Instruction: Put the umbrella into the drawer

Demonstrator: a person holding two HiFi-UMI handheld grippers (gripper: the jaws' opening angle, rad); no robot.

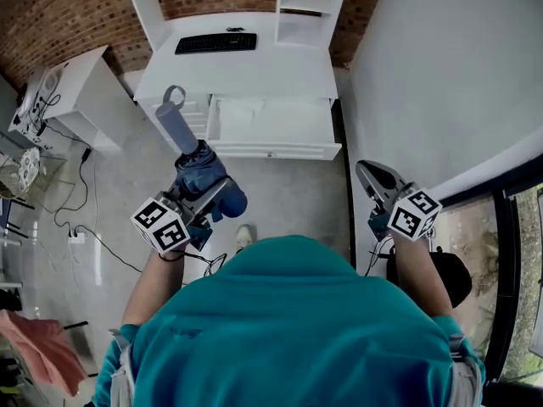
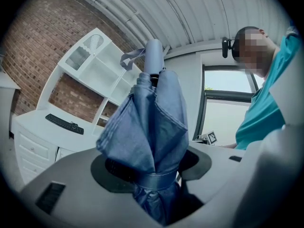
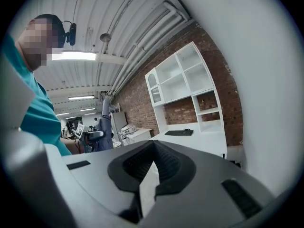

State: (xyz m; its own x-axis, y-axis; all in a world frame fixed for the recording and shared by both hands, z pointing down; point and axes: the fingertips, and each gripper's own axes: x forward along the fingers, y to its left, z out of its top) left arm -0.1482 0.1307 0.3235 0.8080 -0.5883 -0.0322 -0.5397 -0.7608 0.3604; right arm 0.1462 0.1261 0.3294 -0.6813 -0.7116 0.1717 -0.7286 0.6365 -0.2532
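A folded blue umbrella (image 1: pixel 200 173) lies in my left gripper (image 1: pixel 204 192), which is shut on its cloth near the strap. Its grey-blue handle (image 1: pixel 176 124) with a wrist loop points toward the desk. In the left gripper view the umbrella (image 2: pixel 152 122) stands up between the jaws of the left gripper (image 2: pixel 154 167). The white desk (image 1: pixel 237 75) has one drawer (image 1: pixel 271 152) pulled open, just ahead of the handle tip. My right gripper (image 1: pixel 367 174) hangs at the right near the wall, shut and holding nothing; its view shows the right gripper (image 3: pixel 151 163) with jaws together.
A black keyboard (image 1: pixel 216 42) lies on the desk under white shelves (image 1: pixel 305 7). A white wall (image 1: pixel 441 75) runs close along the right. A low white cabinet (image 1: pixel 81 91) stands at the left. Cables (image 1: pixel 81 227) trail over the grey floor.
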